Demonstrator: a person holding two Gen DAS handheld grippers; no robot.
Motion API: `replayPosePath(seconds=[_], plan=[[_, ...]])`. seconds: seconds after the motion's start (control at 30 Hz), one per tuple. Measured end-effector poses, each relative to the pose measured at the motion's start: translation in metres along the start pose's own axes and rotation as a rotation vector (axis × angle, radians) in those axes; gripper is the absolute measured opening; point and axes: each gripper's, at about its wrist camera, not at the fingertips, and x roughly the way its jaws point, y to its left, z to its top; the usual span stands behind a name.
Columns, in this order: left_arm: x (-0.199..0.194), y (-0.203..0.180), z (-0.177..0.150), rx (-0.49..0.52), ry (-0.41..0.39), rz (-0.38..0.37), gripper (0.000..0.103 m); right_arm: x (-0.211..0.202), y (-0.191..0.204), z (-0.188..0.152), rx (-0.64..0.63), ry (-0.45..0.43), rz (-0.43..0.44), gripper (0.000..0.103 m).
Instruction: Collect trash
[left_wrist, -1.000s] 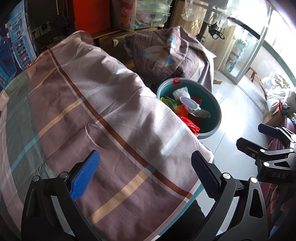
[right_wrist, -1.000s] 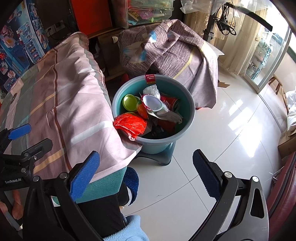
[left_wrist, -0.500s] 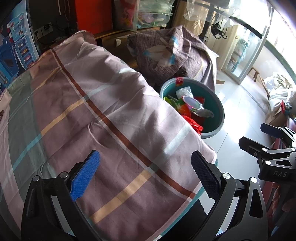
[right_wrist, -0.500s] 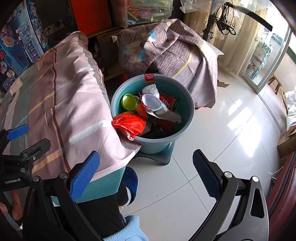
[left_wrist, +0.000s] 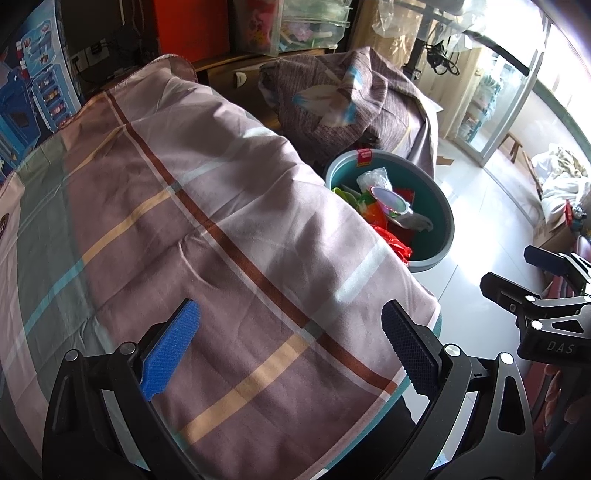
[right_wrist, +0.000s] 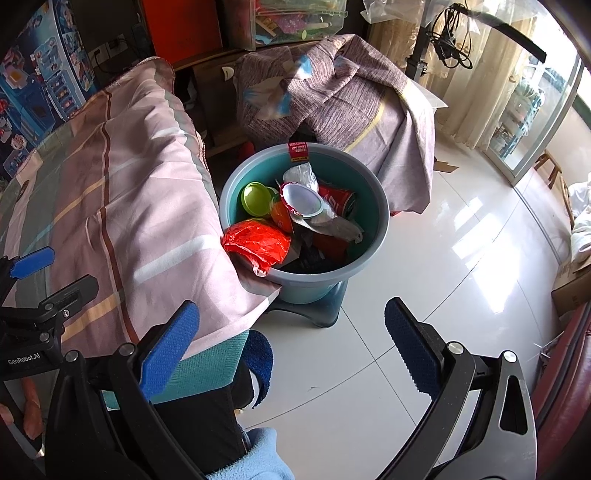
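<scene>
A teal bin (right_wrist: 373, 192) stands on a small stool on the floor beside the table; it also shows in the left wrist view (left_wrist: 439, 210). It holds trash: a red plastic bag (right_wrist: 258, 243), a green lid (right_wrist: 255, 199), a foil-lidded cup (right_wrist: 301, 199), a red can (right_wrist: 338, 199). My left gripper (left_wrist: 291, 350) is open and empty above the plaid tablecloth (left_wrist: 184, 221). My right gripper (right_wrist: 291, 354) is open and empty above the floor, in front of the bin.
A low piece of furniture draped in striped purple cloth (right_wrist: 343, 85) stands behind the bin. White tiled floor (right_wrist: 461, 258) spreads to the right, with a cardboard box (right_wrist: 572, 284) at the far right. Shelves and storage boxes line the back wall.
The left wrist view has shifted slightly, so the bin sits a little further right in it. Both grippers stay open and empty. The trash has not moved.
</scene>
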Motion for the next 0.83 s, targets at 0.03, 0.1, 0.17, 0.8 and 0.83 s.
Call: replayPosePath(seconds=[0.03,0.1,0.17,0.8,0.83], plan=[[0.0002,-0.0006,0.0005,0.001,0.001,0.002,0.099,0.0007,0.0004,0.0009,-0.001,0.001,-0.001,0.096],[0.0005,-0.0005,0.0004,0.002,0.001,0.004,0.099,0.0015,0.0003,0.0007,-0.002,0.003,-0.002,0.096],[0.0005,-0.0004,0.0,0.001,0.0,0.004,0.099,0.0022,-0.0002,0.0008,-0.003,0.005,-0.002,0.096],[0.0068,0.0076,0.0004,-0.039,0.026,0.004,0.099,0.0054,-0.0011,0.0023,-0.012,0.008,-0.014,0.096],[0.0068,0.0075,-0.0001,-0.038,0.025,0.008,0.099,0.0055,-0.0012,0.002,-0.013,0.008,-0.014,0.096]])
